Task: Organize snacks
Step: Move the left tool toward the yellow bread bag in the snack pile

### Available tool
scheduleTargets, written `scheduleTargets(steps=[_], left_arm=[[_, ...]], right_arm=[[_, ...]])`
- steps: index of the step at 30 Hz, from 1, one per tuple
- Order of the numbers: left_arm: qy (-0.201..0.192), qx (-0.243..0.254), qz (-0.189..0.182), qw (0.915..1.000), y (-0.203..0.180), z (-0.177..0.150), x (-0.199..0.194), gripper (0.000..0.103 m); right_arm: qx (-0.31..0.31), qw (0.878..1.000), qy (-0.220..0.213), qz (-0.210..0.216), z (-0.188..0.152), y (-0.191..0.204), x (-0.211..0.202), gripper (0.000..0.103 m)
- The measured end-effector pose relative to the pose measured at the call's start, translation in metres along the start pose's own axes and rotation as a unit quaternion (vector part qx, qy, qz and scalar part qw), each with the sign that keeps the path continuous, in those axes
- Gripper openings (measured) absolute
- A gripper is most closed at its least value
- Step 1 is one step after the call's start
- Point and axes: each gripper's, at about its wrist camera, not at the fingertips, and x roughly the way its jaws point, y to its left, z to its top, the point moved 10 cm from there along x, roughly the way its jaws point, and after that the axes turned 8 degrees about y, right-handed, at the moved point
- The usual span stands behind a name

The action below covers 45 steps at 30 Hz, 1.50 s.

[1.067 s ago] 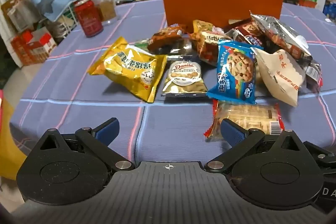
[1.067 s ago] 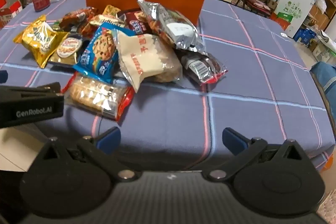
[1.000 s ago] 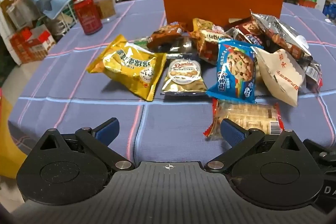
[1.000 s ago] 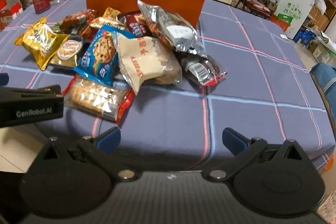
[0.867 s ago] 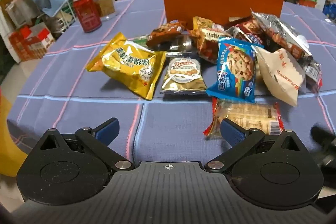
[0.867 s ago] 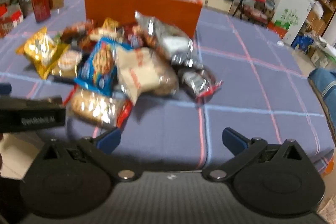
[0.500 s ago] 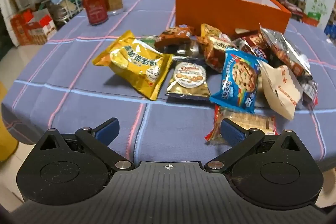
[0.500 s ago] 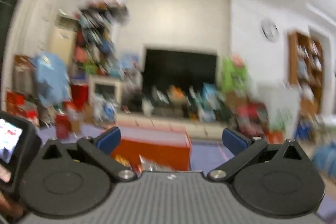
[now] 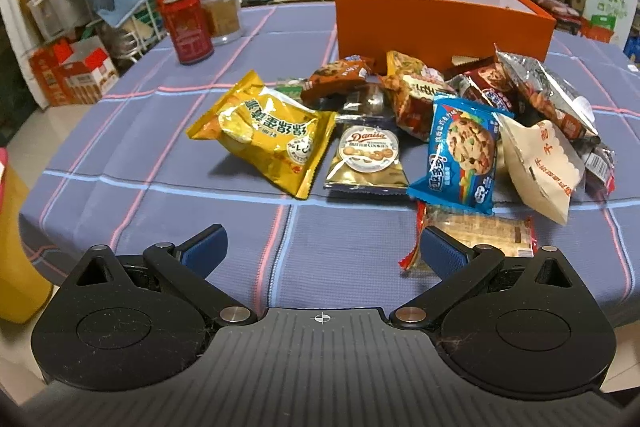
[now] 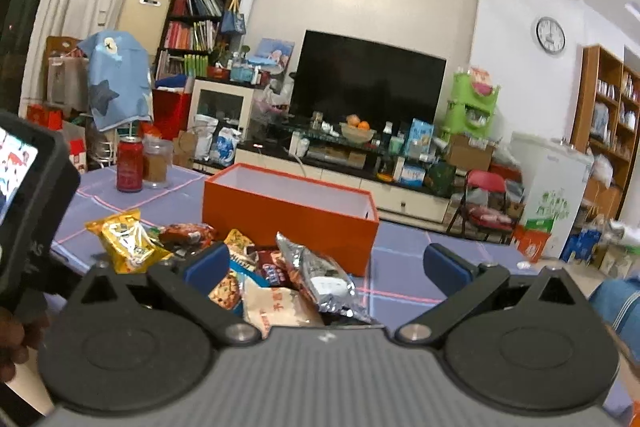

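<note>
A pile of snack packets lies on the purple checked tablecloth (image 9: 168, 155) in front of an open orange box (image 9: 440, 23). It includes a yellow chip bag (image 9: 268, 135), a gold Danisa cookie pack (image 9: 368, 159), a blue cookie pack (image 9: 464, 155), a beige bag (image 9: 540, 163), a silver bag (image 9: 552, 99) and a clear cracker pack (image 9: 480, 235). My left gripper (image 9: 322, 251) is open and empty near the table's front edge. My right gripper (image 10: 326, 265) is open and empty, tilted up, above the pile with the orange box (image 10: 288, 215) beyond it.
A red can (image 9: 188, 27) and a glass jar (image 9: 222, 13) stand at the back left of the table. The left gripper's body (image 10: 28, 207) shows at the left of the right wrist view. A TV unit, shelves and a red chair stand beyond the table.
My right gripper has swung sharply upward, from looking down at the pile to looking across the room. My left gripper has drawn back and risen slightly. Both stay open.
</note>
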Motion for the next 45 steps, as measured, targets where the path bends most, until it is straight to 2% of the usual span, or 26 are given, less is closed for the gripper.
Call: scheduleTargets(steps=[3, 4, 10, 15, 18, 20, 23, 27, 31, 35, 38, 42, 45], left_arm=[[-0.002, -0.011, -0.003, 0.9999, 0.006, 0.002, -0.002, 0.091], [-0.006, -0.023, -0.002, 0.9997, 0.013, 0.004, -0.003, 0.091], [-0.033, -0.127, 0.005, 0.9913, 0.067, 0.015, -0.01, 0.091], [-0.033, -0.131, 0.012, 0.9908, 0.078, 0.02, -0.011, 0.091], [-0.047, -0.135, 0.01, 0.9896, 0.078, 0.025, -0.017, 0.091], [-0.074, -0.159, 0.016, 0.9844, 0.089, 0.028, -0.027, 0.091], [-0.1, -0.207, 0.016, 0.973, 0.113, 0.028, -0.036, 0.091], [-0.059, -0.255, 0.004, 0.9653, 0.13, 0.016, -0.017, 0.091], [-0.038, -0.255, 0.005, 0.9663, 0.127, 0.009, -0.009, 0.091], [-0.03, -0.269, -0.007, 0.9628, 0.119, 0.009, -0.006, 0.091], [-0.019, -0.279, -0.023, 0.9599, 0.11, 0.009, 0.0, 0.091], [0.0, -0.278, -0.011, 0.9605, 0.103, 0.008, 0.01, 0.091], [-0.003, -0.276, -0.007, 0.9611, 0.107, 0.014, 0.012, 0.091]], right_arm=[[0.012, 1.0, 0.013, 0.018, 0.003, -0.001, 0.006, 0.102], [0.015, 1.0, 0.01, 0.025, -0.008, -0.008, -0.001, 0.102], [0.026, 0.999, 0.02, 0.026, -0.052, -0.036, 0.018, 0.102], [0.068, 0.993, 0.072, 0.061, -0.096, -0.06, 0.039, 0.102], [0.088, 0.99, 0.088, 0.069, -0.105, -0.059, 0.046, 0.102], [0.093, 0.989, 0.083, 0.084, -0.104, -0.054, 0.045, 0.103], [0.063, 0.991, 0.077, 0.085, -0.102, -0.037, 0.041, 0.103], [0.021, 0.992, 0.078, 0.095, -0.103, -0.022, 0.037, 0.103], [-0.006, 0.991, 0.066, 0.117, -0.099, -0.012, 0.031, 0.102], [-0.017, 0.974, 0.096, 0.206, -0.098, 0.006, 0.034, 0.102], [-0.042, 0.966, 0.084, 0.241, -0.088, 0.018, 0.031, 0.102], [-0.104, 0.964, 0.05, 0.24, -0.076, 0.033, 0.037, 0.102], [-0.127, 0.961, 0.046, 0.24, -0.079, 0.041, 0.041, 0.102]])
